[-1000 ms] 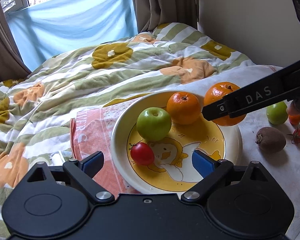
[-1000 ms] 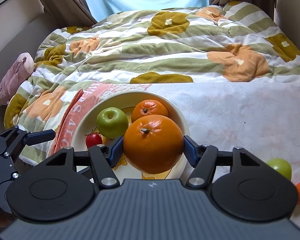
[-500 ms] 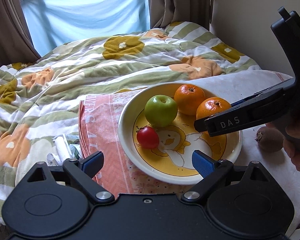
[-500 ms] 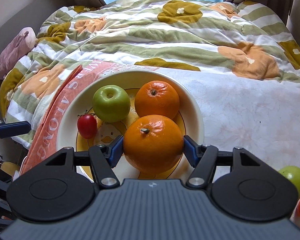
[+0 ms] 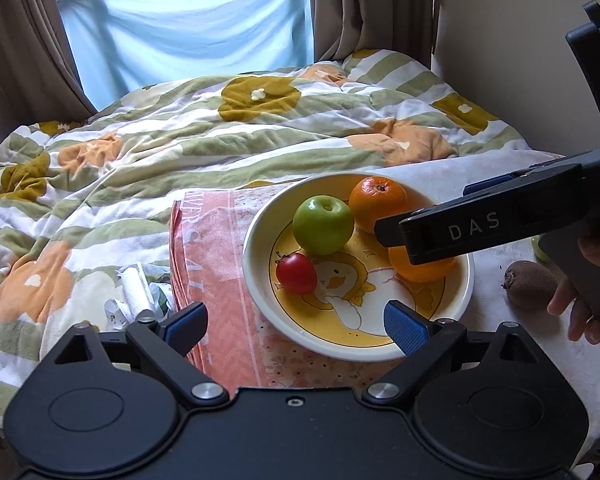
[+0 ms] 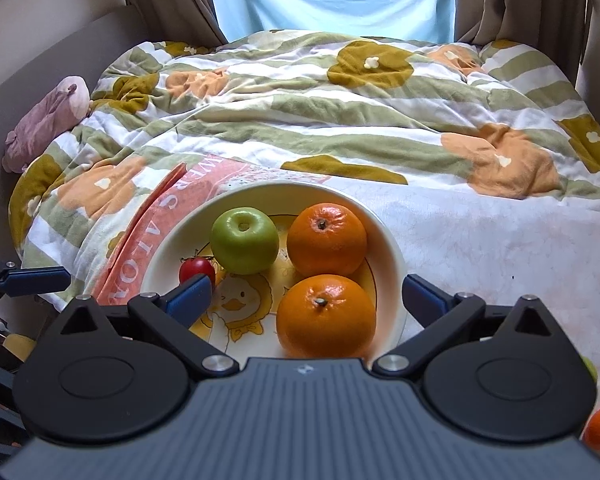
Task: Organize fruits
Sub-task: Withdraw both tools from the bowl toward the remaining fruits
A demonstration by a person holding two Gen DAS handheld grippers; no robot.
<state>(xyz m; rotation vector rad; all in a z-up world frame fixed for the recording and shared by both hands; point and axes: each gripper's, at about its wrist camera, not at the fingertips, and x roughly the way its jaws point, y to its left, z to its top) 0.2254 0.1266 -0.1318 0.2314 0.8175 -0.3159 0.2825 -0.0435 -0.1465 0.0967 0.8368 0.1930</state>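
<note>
My right gripper (image 6: 306, 294) gapes wide around the near orange (image 6: 326, 316), not touching it; my left gripper (image 5: 296, 326) is spread empty. The plate (image 6: 168, 248) holds that orange, a second orange (image 6: 326, 240), green apple (image 6: 244, 240), and tomato (image 6: 194, 269).

A bed is covered by a quilt (image 6: 340, 120) with green and white stripes and orange and mustard flowers. A pink towel (image 5: 216, 248) with white letters is laid over its near edge. A pink plush toy (image 6: 46, 120) is seen at the left side, against the wall. Brown curtains (image 5: 360, 8) are hung beside a light blue cloth (image 5: 188, 36) over the window.
</note>
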